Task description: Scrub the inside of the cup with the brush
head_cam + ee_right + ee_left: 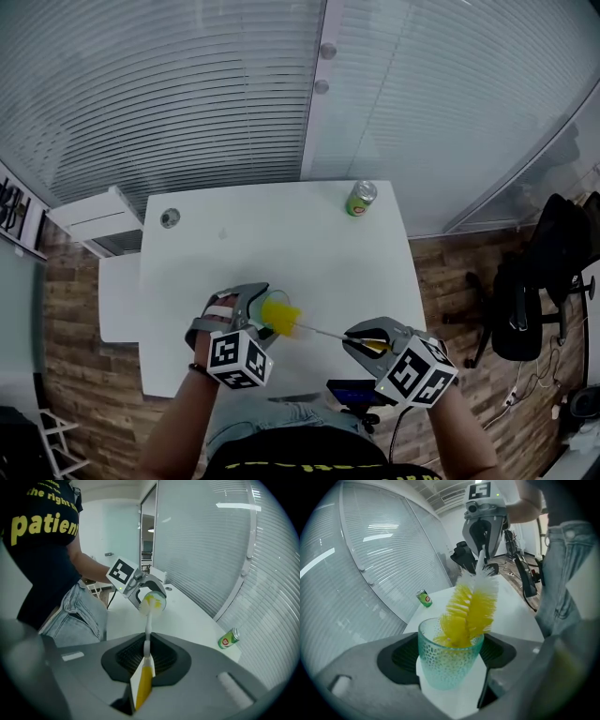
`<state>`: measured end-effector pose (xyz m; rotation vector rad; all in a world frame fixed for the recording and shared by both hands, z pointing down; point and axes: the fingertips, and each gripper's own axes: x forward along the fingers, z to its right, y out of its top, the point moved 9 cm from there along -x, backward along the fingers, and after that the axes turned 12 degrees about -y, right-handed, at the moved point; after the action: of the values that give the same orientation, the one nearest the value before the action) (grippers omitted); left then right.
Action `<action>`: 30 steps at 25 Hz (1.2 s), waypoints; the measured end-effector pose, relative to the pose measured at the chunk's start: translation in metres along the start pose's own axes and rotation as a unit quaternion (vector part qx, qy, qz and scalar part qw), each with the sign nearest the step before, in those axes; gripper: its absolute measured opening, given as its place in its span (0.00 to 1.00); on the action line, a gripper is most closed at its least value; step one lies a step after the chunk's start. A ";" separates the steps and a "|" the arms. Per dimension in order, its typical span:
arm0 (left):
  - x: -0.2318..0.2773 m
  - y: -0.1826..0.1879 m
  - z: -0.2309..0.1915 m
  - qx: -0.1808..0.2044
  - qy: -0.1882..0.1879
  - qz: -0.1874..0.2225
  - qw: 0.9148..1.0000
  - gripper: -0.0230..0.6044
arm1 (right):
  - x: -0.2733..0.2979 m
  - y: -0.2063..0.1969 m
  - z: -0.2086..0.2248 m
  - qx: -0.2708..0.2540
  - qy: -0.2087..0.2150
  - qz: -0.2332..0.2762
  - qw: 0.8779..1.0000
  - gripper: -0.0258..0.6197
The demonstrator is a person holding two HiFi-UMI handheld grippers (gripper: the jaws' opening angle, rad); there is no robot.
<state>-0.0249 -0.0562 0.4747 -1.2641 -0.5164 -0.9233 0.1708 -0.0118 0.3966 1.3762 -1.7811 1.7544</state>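
The left gripper's (449, 668) jaws clamp the teal dimpled glass cup (444, 649) above the near part of the white counter (281, 234). The right gripper's (146, 656) jaws squeeze the handle of the yellow bottle brush (471, 605), and its bristles sit inside the cup.

Soft, cool indoor light; the white table (281, 244) is nearly washed out. Ceiling lights streak glare across the blinds (379, 550). Both gripper views bend toward dark round edges, and the brush (471, 606) looks soft.
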 end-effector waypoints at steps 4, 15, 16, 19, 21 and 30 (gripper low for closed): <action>-0.005 -0.004 -0.005 -0.027 0.003 0.017 0.999 0.67 | -0.011 -0.002 0.005 0.033 -0.004 0.029 0.999 0.10; -0.026 0.000 -0.009 -0.052 0.019 0.112 0.992 0.67 | -0.035 -0.020 0.033 0.086 -0.075 0.019 0.993 0.10; -0.028 0.003 -0.006 -0.039 0.019 0.121 0.992 0.67 | -0.034 -0.021 0.032 0.086 -0.077 0.014 0.993 0.10; -0.030 0.012 0.004 -0.021 0.012 0.145 0.989 0.67 | -0.027 -0.021 0.031 0.093 -0.082 0.014 0.992 0.10; -0.031 0.015 0.004 -0.057 0.001 0.183 0.981 0.67 | -0.022 -0.020 0.030 0.104 -0.086 0.025 0.990 0.10; -0.047 0.011 -0.016 -0.283 -0.055 0.380 0.879 0.67 | -0.020 -0.021 0.025 0.191 -0.128 0.126 0.965 0.10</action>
<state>-0.0442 -0.0572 0.4276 -1.8623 0.2134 -0.3205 0.2066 -0.0218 0.3889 1.6488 -1.8879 2.2371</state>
